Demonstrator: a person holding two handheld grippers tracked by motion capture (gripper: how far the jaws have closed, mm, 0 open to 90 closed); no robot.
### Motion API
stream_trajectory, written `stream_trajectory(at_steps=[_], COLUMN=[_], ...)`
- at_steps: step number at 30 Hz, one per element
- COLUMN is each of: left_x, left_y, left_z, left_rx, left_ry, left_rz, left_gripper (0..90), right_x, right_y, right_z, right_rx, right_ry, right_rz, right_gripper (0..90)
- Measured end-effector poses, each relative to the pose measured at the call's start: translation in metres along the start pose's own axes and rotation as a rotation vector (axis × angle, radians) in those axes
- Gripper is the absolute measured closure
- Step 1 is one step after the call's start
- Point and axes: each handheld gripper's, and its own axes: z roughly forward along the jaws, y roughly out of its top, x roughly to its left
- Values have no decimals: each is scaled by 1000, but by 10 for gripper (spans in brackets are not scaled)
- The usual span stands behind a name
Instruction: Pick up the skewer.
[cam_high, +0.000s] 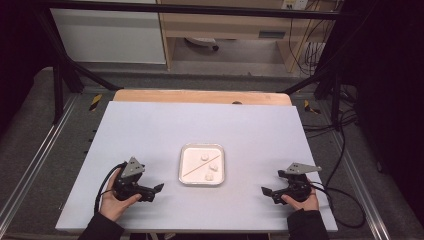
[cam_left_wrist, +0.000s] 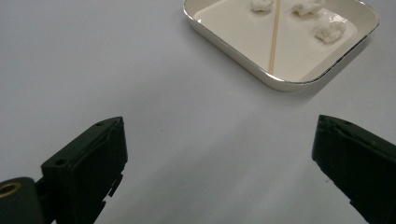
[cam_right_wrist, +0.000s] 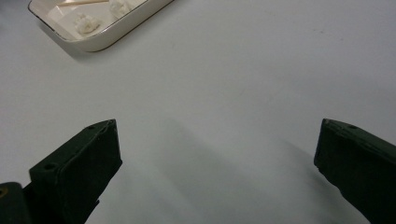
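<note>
A shallow white square tray sits mid-table. Inside lie a thin wooden stick and three white lumps. My left gripper rests near the table's front left, held by a hand, jaws wide open and pointed toward the tray. My right gripper rests at the front right, also open and empty. The left gripper view has the tray ahead at upper right, with the stick and lumps. Tray's corner appears upper left in the right gripper view.
The table is a pale lavender sheet over a wooden top. Black frame posts stand at both far corners. Cables trail off the right edge.
</note>
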Motion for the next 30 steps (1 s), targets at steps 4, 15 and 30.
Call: stream_trajectory(at_steps=[4,15,30], left_x=[-4,-19,-33], left_y=[5,28,59], left_z=[3,17,45], left_rx=[5,18,47], left_ry=[-4,-19,-37], left_rz=[11,46,57], left_gripper=[31,30,43], right_x=[0,0,0], right_y=[0,0,0], right_z=[0,0,1], right_rx=[1,3,8], right_ry=[-1,-2,-2], right_rz=[0,-3,-4], right_gripper=[10,10,10])
